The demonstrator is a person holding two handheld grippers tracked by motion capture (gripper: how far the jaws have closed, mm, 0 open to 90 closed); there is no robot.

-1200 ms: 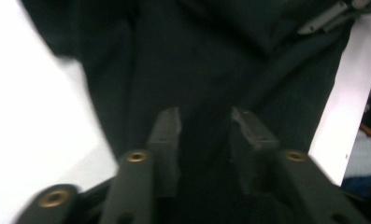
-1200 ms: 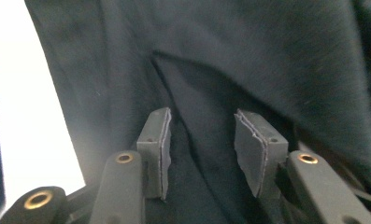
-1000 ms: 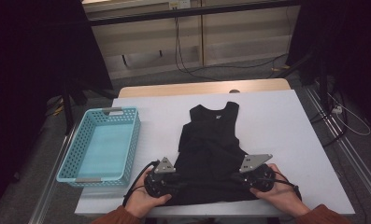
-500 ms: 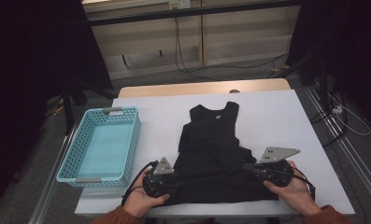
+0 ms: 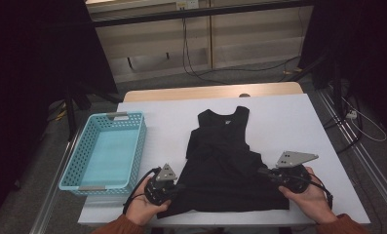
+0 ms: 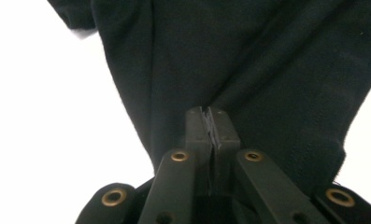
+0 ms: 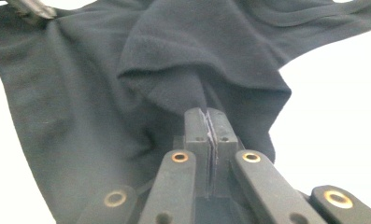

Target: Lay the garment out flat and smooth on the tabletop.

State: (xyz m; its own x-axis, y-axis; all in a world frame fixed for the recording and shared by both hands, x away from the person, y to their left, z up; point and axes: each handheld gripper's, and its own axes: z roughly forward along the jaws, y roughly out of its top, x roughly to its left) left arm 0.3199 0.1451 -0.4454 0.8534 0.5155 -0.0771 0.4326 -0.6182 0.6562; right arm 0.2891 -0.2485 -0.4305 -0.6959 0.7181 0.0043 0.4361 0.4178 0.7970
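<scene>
Black tank top [image 5: 225, 161] lies flat on the white tabletop [image 5: 298, 117], hem toward the person, spanning between both tongs. Left tongs [image 5: 174, 191] have just been closing and now pinch the hem corner; right tongs [image 5: 264, 171] clamped on the opposite side fold. Likely a fold: lift both evenly, keep cloth taut. Open room beyond the neckline; near edge close behind the tongs; blue basket [image 5: 84, 161] just left of the left tongs.

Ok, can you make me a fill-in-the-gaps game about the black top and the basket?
1. The black top lies spread on the ____ table.
2. The basket beside it is coloured ____.
3. The left gripper and the right gripper are both ____ on the top's fabric.

Missing words: white; blue; shut
</scene>
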